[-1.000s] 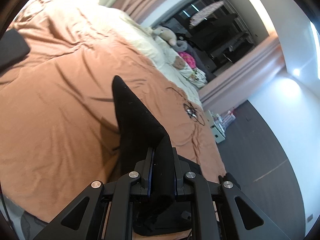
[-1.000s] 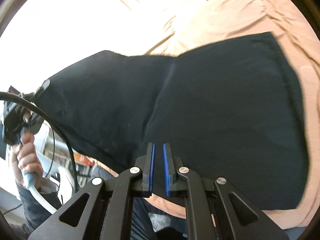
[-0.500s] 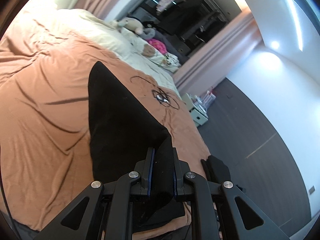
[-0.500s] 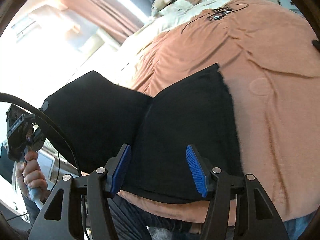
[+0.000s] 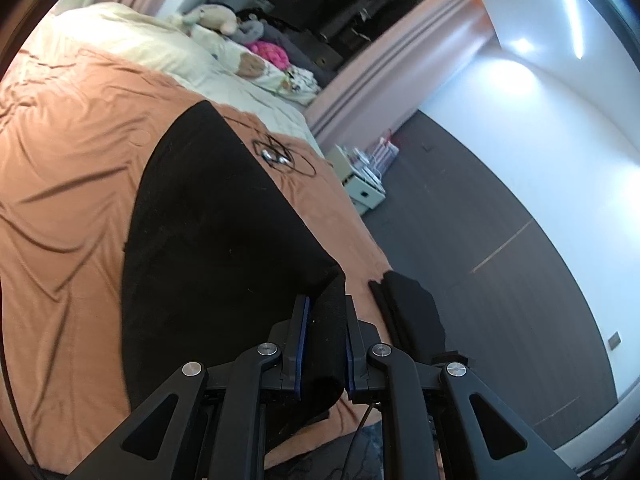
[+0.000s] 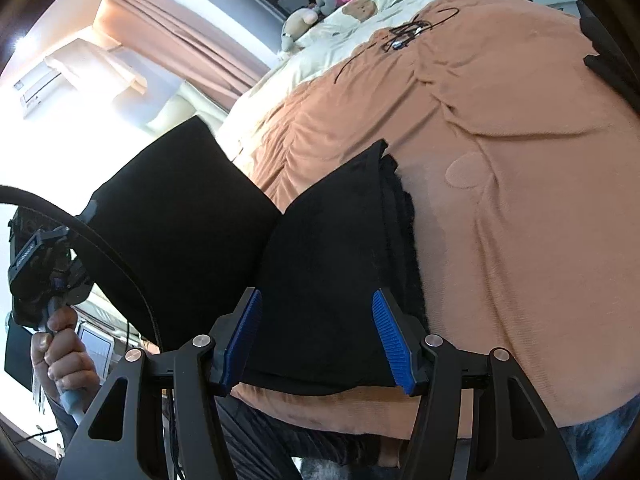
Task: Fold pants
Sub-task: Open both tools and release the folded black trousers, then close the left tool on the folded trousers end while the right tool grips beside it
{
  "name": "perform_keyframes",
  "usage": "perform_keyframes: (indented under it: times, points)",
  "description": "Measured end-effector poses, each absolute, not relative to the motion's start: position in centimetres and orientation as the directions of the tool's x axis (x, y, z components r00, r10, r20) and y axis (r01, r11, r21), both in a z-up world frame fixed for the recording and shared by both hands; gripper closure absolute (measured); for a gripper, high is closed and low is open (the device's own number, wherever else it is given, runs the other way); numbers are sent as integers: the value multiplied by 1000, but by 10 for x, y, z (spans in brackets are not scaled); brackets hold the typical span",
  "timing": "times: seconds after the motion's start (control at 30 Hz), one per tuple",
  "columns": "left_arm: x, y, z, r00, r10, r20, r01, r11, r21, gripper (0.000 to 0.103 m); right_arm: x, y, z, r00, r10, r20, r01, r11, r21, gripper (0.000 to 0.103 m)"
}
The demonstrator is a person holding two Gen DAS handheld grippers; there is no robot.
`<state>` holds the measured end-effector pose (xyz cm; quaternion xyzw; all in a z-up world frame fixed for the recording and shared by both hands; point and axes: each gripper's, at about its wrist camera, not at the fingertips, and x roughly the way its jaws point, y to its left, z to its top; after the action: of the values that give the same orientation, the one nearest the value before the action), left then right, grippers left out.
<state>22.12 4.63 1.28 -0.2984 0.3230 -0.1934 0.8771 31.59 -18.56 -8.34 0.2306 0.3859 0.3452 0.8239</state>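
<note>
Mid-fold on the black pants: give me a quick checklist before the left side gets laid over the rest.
1. Left tongs gripping the pants: ok, cloth is pinched between the pads.
2. Right tongs free of the cloth: ok, they have just opened and stand apart with no pad pressing on it.
3. Lifted flap off the bed: ok, it is raised and held from the left.
4. Lower half flat on the orange blanket: ok.
5. Cable tangle out of the fold's path: ok, it lies beyond the pants' far edge.
6. Edges lined up underneath: cannot tell.
</note>
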Motion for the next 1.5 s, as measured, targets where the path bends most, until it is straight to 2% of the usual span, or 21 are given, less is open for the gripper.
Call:
perform_keyframes:
  times: [0.67, 0.8, 0.87, 0.9, 0.93, 1.17, 1.23, 1.5]
  points:
    - [271, -45, -40, 531, -667, -523, 201, 699, -686, 88, 295, -250, -88, 514, 695, -503, -281, 690, 667, 47]
    - [275, -58, -58, 458, -684, -568, 181, 697, -694, 79, 294, -252, -87, 506, 707, -493, -280, 676, 682, 47]
    - [274, -55, -64, 441, -701, -561, 169, 679, -715, 62, 293, -250, -85, 502, 713, -489, -284, 671, 685, 47]
    - [272, -52, -65, 442, -699, -562, 161, 678, -717, 45, 296, -249, -86, 497, 717, -488, -288, 667, 687, 47]
    - [270, -47, -65, 454, -687, -567, 153, 687, -710, 37, 297, -248, -87, 493, 720, -487, -291, 665, 688, 47]
    - [257, -3, -73, 508, -587, -630, 72, 758, -648, 32, 307, -224, -90, 447, 738, -506, -327, 661, 675, 47]
    - [253, 8, -77, 513, -562, -649, 49, 774, -632, 27, 310, -215, -91, 438, 734, -519, -333, 669, 665, 47]
    - [240, 45, -90, 531, -502, -682, -29, 794, -607, 18, 328, -185, -88, 404, 699, -589, -346, 713, 609, 47]
